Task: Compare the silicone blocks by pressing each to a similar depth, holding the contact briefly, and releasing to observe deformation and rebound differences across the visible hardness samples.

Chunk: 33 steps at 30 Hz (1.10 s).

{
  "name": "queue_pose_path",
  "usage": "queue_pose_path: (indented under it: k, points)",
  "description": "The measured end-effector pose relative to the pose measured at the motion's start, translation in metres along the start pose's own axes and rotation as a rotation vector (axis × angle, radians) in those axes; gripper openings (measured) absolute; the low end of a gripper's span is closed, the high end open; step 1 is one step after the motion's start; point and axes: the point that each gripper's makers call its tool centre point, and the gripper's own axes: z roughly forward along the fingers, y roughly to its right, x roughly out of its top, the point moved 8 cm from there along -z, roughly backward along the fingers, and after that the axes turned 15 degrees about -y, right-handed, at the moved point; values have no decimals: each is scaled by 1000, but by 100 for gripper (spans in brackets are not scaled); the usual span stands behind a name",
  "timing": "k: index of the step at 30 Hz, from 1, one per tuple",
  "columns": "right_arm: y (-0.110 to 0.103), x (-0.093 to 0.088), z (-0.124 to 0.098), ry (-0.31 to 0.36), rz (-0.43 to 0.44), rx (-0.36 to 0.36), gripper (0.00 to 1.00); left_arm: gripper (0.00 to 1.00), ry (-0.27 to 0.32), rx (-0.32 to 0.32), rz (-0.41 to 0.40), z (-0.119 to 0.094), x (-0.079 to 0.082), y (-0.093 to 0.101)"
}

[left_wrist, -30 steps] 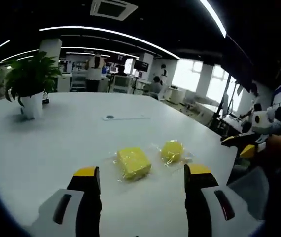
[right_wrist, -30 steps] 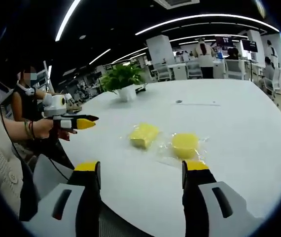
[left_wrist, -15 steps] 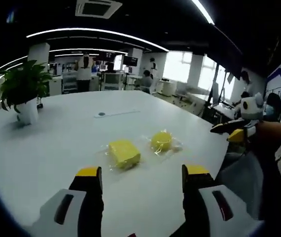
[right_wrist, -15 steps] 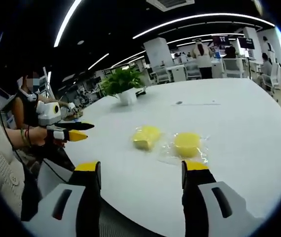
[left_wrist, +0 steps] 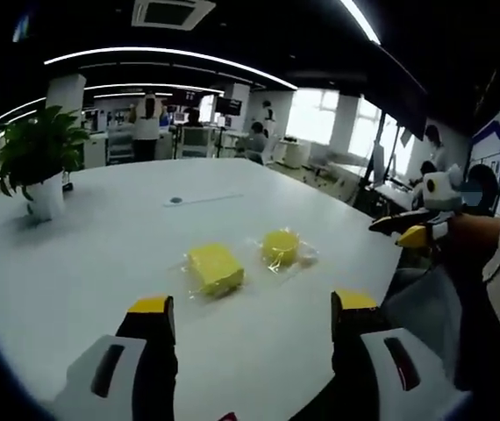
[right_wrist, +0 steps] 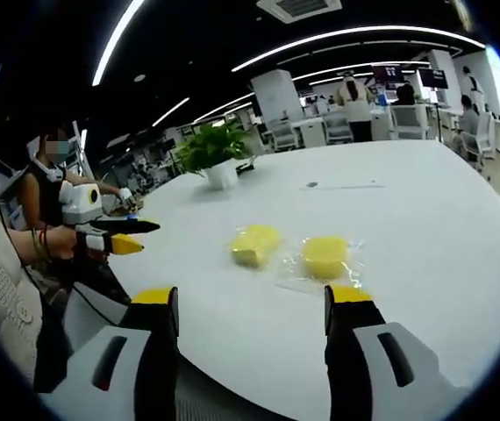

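No pressing has started, as far as I can judge. All of the task is left to do.

In the left gripper view, the left gripper (left_wrist: 252,316) is nearest, low over the white surface (left_wrist: 75,263). Its jaws are spread wide and hold nothing. In the right gripper view, the right gripper (right_wrist: 252,307) hangs at the near edge of the surface with its jaws spread too, also holding nothing.

A bit farther out sit 2 yellow silicone blocks, side by side and near each other. The square block (left_wrist: 215,267) looks flat on top with straight sides. The round block (left_wrist: 280,246) looks like a thick disc. Each lies in crinkly clear wrap. Neither is touched or dented.

Far back stands a potted plant (left_wrist: 38,167).
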Motion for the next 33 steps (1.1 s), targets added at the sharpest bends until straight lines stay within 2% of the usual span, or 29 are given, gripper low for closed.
queue_pose_path:
  k: [7,11,16,20,27,33]
  points:
    - [3,-1,-2,3,0,-1,63,72,-8,-6,-7,1,-1,-1]
    - [5,0,-5,8,-6,-3,62,73,-1,-22,-17,2,5,0]
    - [10,0,-7,18,-7,-7,62,71,9,-60,-42,9,17,3]
    - [15,-3,-9,25,9,-10,62,75,17,-71,-43,20,31,5]
    - [27,-7,-11,27,29,-12,62,72,31,-121,-77,38,54,16]
    - [38,-8,-11,15,40,-12,62,67,19,-168,-133,61,65,19]
